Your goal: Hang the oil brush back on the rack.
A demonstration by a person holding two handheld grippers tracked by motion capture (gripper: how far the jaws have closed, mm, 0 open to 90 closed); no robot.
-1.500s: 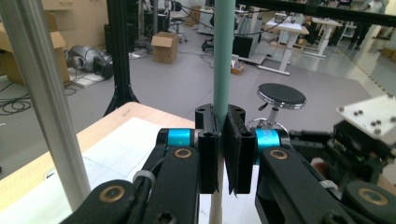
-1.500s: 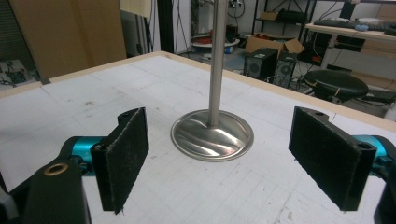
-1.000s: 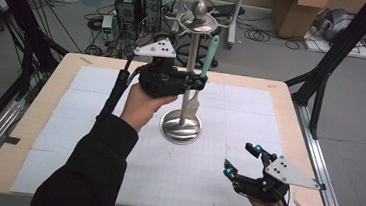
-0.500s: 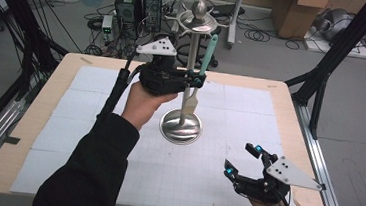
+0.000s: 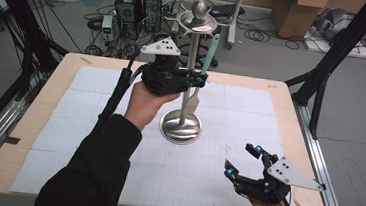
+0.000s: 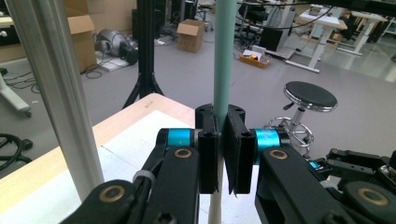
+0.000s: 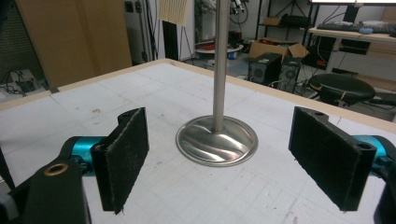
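clamping the green spatula handle (image 6: 223, 56), left tool (image 6: 219, 154) hangs beside the stand (image 5: 183, 125); right tool (image 7: 224, 154) gapes empty.

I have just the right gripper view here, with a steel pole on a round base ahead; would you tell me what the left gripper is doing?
Observer: The left gripper is shut on a spatula's green handle, beside the stand's pole.
Operator: Thank you. What tops the stand?
Observer: A round hanger disc with a ball knob.
Operator: And where is my own gripper?
Observer: The right gripper sits open at the table's near right corner, apart from the stand's base.
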